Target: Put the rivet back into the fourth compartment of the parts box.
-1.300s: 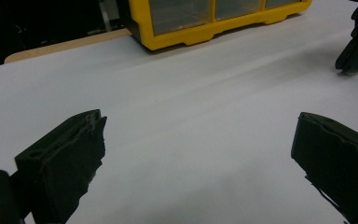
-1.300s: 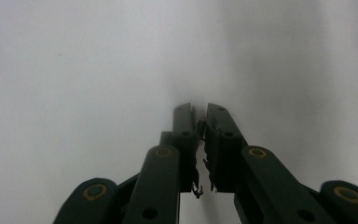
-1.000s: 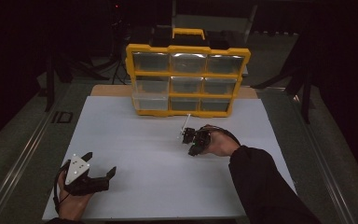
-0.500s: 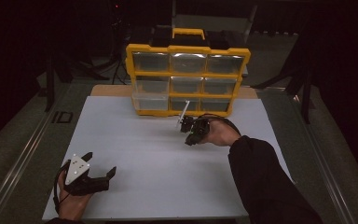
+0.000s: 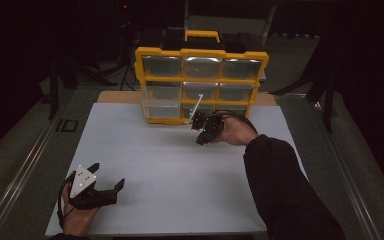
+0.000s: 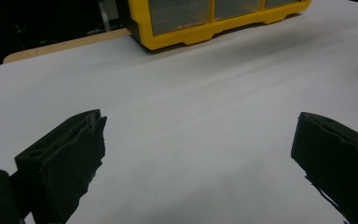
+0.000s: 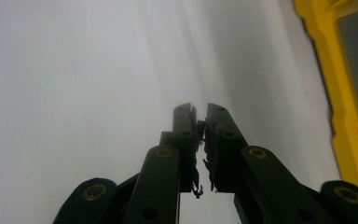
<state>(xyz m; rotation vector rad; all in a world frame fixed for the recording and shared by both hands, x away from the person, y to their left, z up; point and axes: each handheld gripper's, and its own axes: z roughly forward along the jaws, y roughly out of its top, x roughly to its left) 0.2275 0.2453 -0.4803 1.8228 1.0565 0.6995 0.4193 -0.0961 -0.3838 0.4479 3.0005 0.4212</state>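
In the high view the left gripper (image 5: 107,184) rested at the lower left on the white tabletop (image 5: 180,170), held in a hand (image 5: 77,220), its jaws spread wide and empty. Right of centre, a dark-sleeved forearm (image 5: 280,185) reached up to the right gripper (image 5: 203,135), just below the yellow drawer organizer (image 5: 200,82). Its jaws stood nearly together, with nothing visible between them.
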